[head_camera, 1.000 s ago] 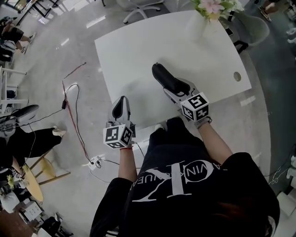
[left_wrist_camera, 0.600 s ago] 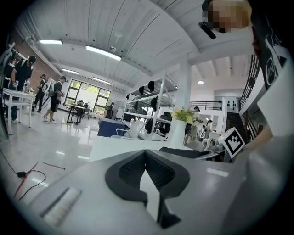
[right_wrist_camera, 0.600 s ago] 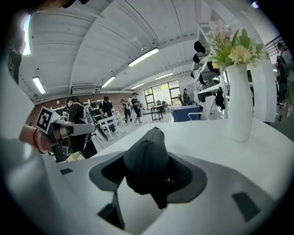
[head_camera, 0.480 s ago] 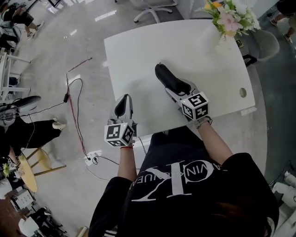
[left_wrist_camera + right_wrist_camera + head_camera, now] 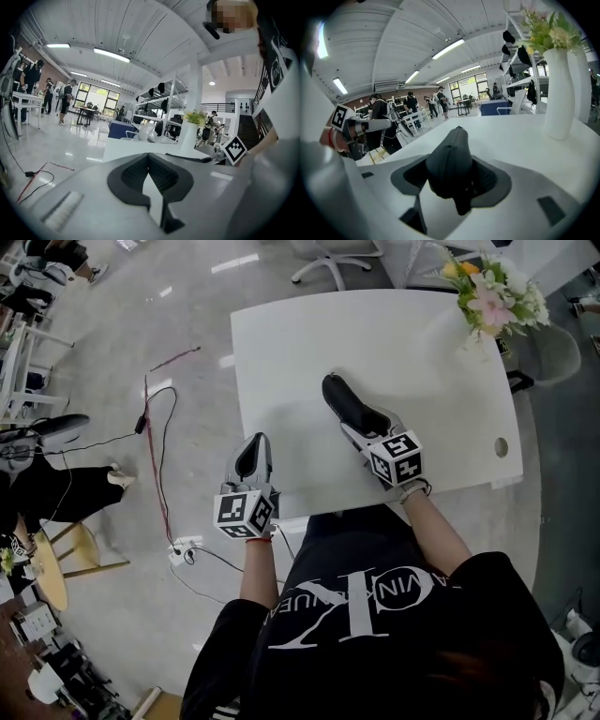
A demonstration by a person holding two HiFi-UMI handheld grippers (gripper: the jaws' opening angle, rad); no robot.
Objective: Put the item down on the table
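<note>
My right gripper (image 5: 351,415) is shut on a dark grey soft item (image 5: 336,395) over the middle of the white table (image 5: 422,362). In the right gripper view the item (image 5: 452,150) bulges up between the two pads of the right gripper (image 5: 453,177), its pointed end toward the tabletop ahead. Whether it touches the table I cannot tell. My left gripper (image 5: 254,442) hovers at the table's near left edge. In the left gripper view the pads of the left gripper (image 5: 149,158) meet at their tips with nothing between them.
A white vase of flowers (image 5: 492,301) stands at the table's far right corner, and shows close on the right in the right gripper view as the vase (image 5: 558,89). A cable hole (image 5: 502,446) is near the right edge. Cables (image 5: 159,446) and a power strip (image 5: 183,549) lie on the floor at left.
The head view has drifted, so the table sits further right in the picture. Both grippers keep about the same places over the table, and the right one still holds the dark item.
</note>
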